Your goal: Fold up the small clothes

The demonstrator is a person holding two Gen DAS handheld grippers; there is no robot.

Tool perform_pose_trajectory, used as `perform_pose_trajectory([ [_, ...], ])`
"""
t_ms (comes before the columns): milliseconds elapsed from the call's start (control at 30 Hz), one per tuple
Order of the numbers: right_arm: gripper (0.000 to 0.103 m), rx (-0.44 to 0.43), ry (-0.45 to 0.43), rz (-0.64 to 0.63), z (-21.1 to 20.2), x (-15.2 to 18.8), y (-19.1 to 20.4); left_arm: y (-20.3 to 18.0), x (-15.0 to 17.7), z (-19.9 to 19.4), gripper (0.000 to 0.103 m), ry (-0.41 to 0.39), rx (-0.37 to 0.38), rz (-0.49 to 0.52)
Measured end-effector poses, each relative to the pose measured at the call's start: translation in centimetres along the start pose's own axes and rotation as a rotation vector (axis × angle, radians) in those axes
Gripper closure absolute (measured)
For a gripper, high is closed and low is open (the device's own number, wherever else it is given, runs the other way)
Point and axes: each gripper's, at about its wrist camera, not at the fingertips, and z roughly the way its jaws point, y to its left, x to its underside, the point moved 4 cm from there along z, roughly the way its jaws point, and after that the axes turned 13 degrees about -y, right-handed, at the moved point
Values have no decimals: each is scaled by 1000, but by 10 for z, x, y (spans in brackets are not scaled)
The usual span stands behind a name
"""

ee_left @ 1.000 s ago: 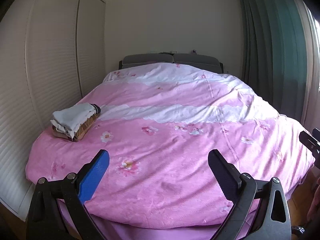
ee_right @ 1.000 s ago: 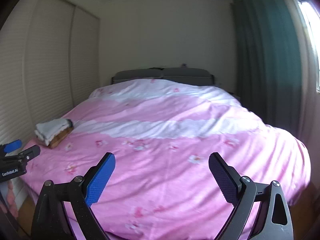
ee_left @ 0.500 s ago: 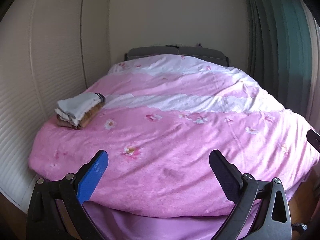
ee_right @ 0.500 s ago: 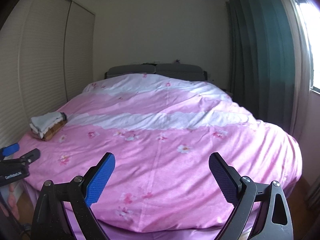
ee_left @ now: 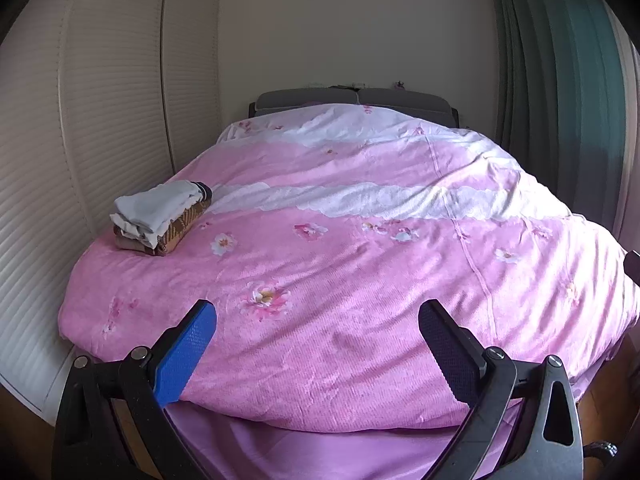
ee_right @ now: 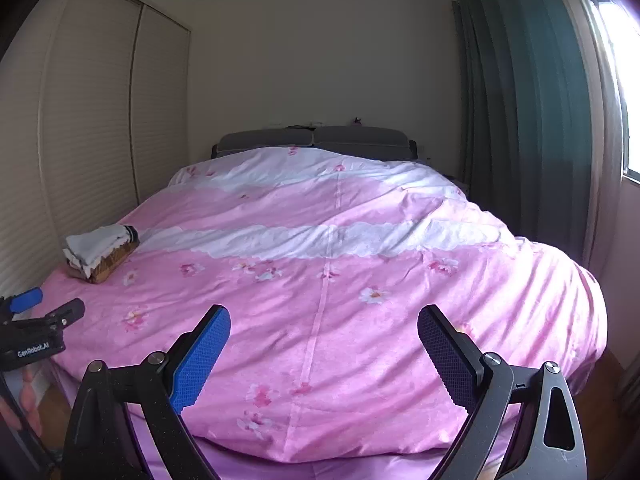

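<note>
A small stack of folded clothes (ee_left: 160, 216), pale grey-white cloth on top and brown woven cloth below, lies at about 10 o'clock on the pink flowered quilt (ee_left: 360, 280), near its left edge. The long axis of the stack runs from 7 o'clock to 1 o'clock, and a dark waistband end points toward the grey headboard (ee_left: 352, 100). The left gripper (ee_left: 316, 336) and the right gripper (ee_right: 324, 340) both hang over the foot of the bed, each with jaws wide apart and nothing between them.
</note>
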Motion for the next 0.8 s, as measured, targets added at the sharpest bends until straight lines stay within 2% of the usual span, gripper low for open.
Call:
perform_pose_trajectory([
  [800,7,-9,10,17,2,2,-2,-1,-5,-3,0,-9,9,3],
])
